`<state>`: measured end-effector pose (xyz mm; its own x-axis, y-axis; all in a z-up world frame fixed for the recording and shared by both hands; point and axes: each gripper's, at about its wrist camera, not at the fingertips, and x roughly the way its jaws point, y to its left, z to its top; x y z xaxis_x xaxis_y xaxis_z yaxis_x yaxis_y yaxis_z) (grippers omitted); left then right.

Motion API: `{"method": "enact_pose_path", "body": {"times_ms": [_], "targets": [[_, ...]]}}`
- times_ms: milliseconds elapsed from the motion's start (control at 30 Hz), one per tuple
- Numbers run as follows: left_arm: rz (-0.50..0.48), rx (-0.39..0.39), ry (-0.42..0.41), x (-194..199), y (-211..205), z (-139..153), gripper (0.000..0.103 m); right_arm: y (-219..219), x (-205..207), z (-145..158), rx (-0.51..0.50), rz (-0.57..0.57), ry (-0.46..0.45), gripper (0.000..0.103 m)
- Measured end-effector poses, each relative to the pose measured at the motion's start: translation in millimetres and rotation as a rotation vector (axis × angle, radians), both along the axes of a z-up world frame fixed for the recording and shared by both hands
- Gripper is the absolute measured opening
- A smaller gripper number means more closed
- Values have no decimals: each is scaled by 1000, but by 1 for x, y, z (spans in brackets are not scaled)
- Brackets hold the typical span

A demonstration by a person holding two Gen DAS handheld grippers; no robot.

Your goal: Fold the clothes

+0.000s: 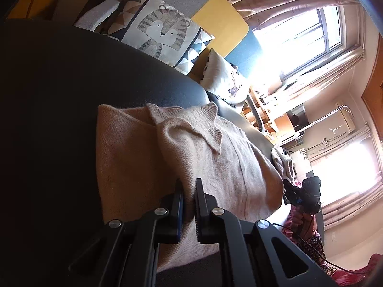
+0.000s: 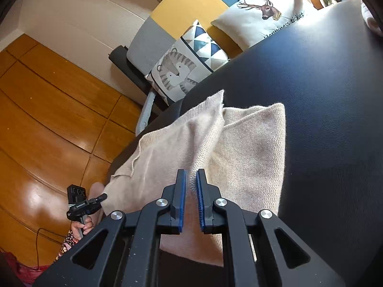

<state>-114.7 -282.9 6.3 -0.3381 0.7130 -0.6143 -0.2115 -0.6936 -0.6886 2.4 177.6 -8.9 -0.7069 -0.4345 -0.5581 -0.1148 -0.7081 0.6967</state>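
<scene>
A beige knit sweater [image 1: 148, 157] lies on a dark padded counter [image 1: 59, 91], already doubled over in part, with a ribbed edge turned up toward 12 o'clock in the left wrist view. The left gripper [image 1: 189, 186] is clenched on a raised ridge of the knit, cloth pinched between its blue pads. The right gripper [image 2: 191, 177] likewise grasps a fold of the same sweater [image 2: 251, 143], its jaws nearly closed with fabric between them. Each gripper shows small in the other's view, at 4 o'clock and at 8 o'clock, held by a hand.

My reading is that a fold is under way: both edges are lifted and ready to be carried over. The next move calls for both grippers travelling together at one height, so the soft knit stays taut and lands squarely on the layer beneath before release. Two printed cushions [image 2: 182, 69] sit beyond, at 12 o'clock.
</scene>
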Motion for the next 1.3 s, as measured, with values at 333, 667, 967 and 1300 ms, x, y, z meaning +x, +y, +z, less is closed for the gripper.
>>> {"method": "enact_pose_path", "body": {"times_ms": [333,667,967,1300], "targets": [[17,2,-52,38,-28,-28,9,4,5,-13,135,-31,-58,33],[-6,-31,-89,44,-26,-53,26,-3,-19,-39,114,52,-99,41],[30,76,-81,44,-46,-47,4,-13,4,-9,113,22,-7,4],[-37,145,-31,58,-57,-28,3,-18,49,-2,6,44,71,4]]}}
